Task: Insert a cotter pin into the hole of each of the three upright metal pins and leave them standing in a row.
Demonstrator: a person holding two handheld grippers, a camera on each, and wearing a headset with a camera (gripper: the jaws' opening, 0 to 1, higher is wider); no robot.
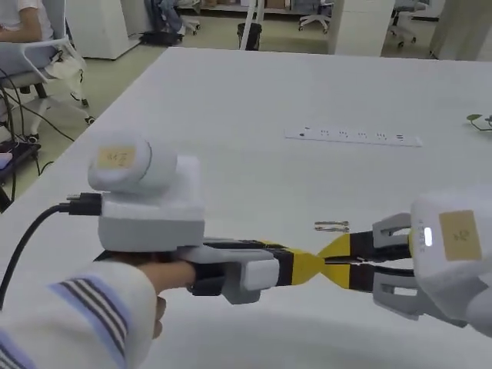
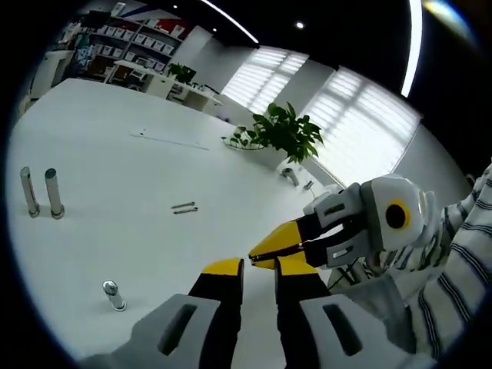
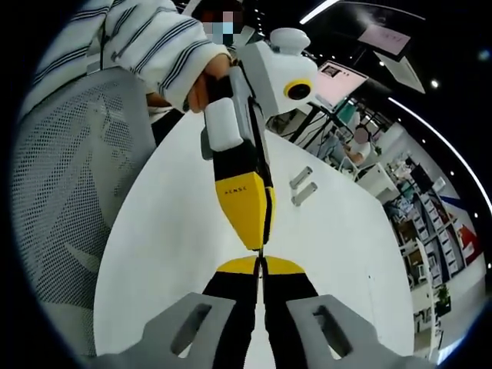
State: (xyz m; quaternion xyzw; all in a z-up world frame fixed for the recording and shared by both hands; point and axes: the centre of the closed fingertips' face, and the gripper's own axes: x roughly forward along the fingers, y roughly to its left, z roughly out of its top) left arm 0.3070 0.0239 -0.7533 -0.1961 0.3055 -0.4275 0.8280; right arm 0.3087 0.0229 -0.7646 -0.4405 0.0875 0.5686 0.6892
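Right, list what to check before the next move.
1. Metal pins in a row: pair of metal pins stands together, third metal pin sits apart. Not ok.
2. Cotter pins in the holes: cotter pins lie loose on the table. Not ok.
3. Right claw shut: ok.
4. Cotter pin held in right claw: cannot tell.
5. Left claw open to receive: ok.
6. Claws clear of each other: tips almost touch. Not ok.
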